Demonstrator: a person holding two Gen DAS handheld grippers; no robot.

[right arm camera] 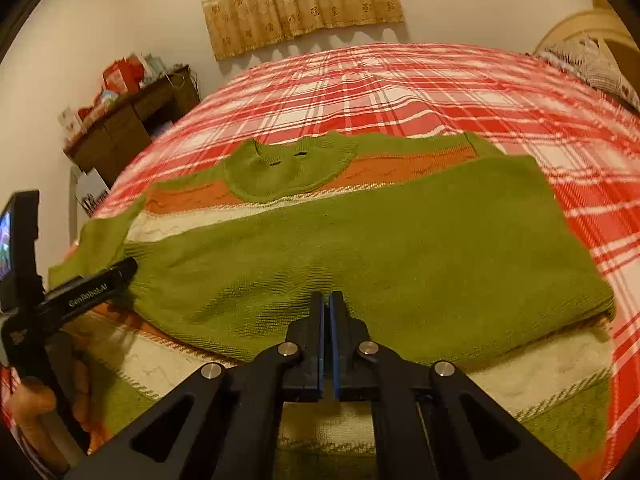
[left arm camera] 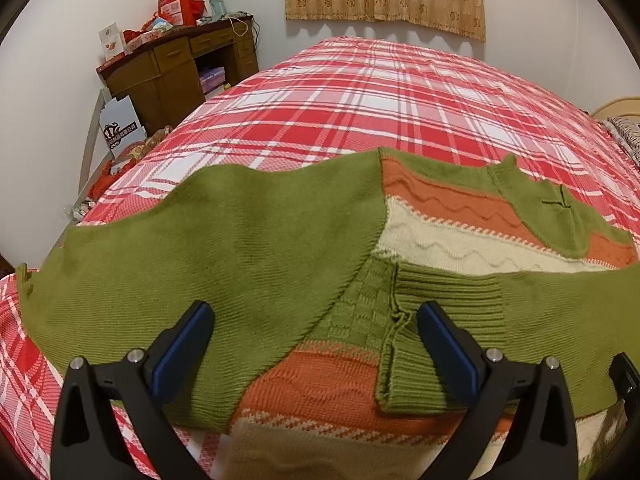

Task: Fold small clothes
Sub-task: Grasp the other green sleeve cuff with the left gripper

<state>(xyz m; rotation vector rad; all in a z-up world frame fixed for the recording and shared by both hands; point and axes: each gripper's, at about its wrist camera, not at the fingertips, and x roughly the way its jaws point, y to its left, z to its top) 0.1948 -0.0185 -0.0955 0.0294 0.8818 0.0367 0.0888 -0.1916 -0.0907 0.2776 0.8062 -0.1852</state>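
Working from the left, I see a cluttered wooden desk [left arm camera: 176,68] by the wall; I cannot identify the boxes on it. The left tool [left arm camera: 314,344] hangs with its jaws wide, straddling the ribbed cuff [left arm camera: 424,360] of a sleeve folded across the sweater [left arm camera: 224,248], gripping nothing. That sweater, green with orange and cream bands, lies flat on the plaid bed [left arm camera: 380,92], both sleeves laid inward, apparently to square it for a body fold. The right tool [right arm camera: 326,312] has its jaws pressed together, empty, over the green sleeve [right arm camera: 400,240].
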